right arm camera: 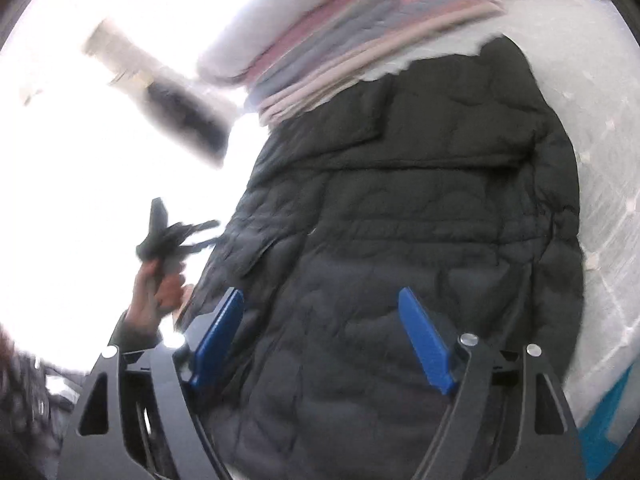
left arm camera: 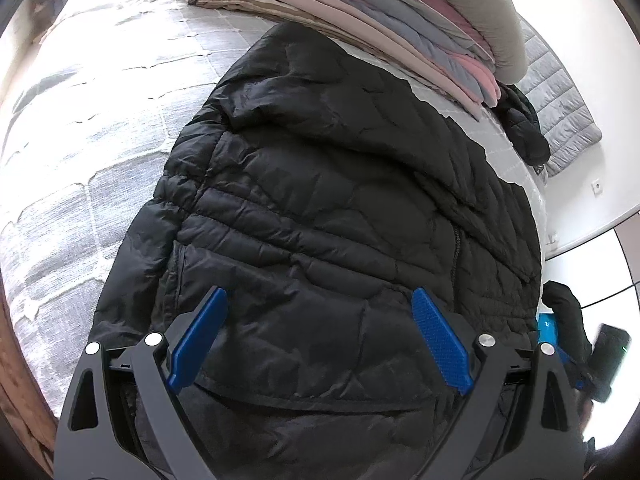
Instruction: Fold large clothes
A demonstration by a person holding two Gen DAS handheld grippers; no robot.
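Note:
A black quilted puffer jacket [left arm camera: 328,184] lies spread on the bed, folded over into a long shape; it also fills the right wrist view [right arm camera: 420,208]. My left gripper [left arm camera: 320,300] hovers over the jacket's near end with its blue fingers wide apart and nothing between them. My right gripper [right arm camera: 320,300] is open too, above the jacket's near part, and empty. That view is motion-blurred. In the right wrist view a hand [right arm camera: 160,284] holding the left gripper shows at the left.
The jacket rests on a grey-white quilted bed cover [left arm camera: 88,128]. A stack of folded blankets [left arm camera: 360,12] in beige, grey and pink lies at the bed's far end, touching the jacket's top. A dark garment [left arm camera: 524,128] and grey quilt [left arm camera: 560,104] lie far right.

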